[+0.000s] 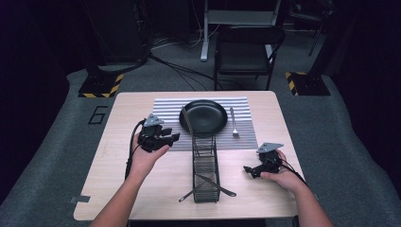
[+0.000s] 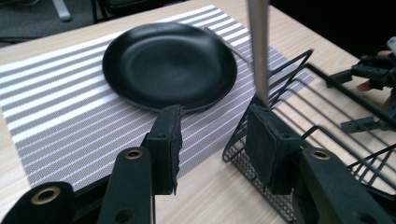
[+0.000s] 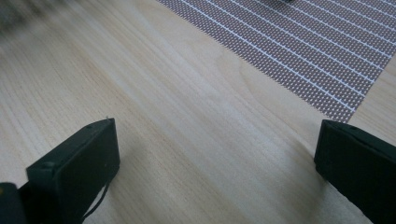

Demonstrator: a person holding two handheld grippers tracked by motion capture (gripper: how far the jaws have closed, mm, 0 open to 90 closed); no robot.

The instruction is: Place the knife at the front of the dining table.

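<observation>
Left gripper (image 1: 176, 137) jaws parted, knife (image 2: 258, 51) standing just beside its right pad, leaning from wire caddy (image 1: 205, 165) toward black plate (image 1: 203, 117). Right gripper (image 1: 248, 169) jaws wide apart over bare tabletop (image 3: 187, 121), placemat (image 3: 299, 42) edge ahead

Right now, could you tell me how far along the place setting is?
Done: the black plate sits on the striped placemat with a fork to its right. In hand: nothing is gripped; the left gripper is open beside a knife leaning on the wire caddy, and the right gripper is open over bare table. Left: that knife and the utensils lying in the caddy.
</observation>
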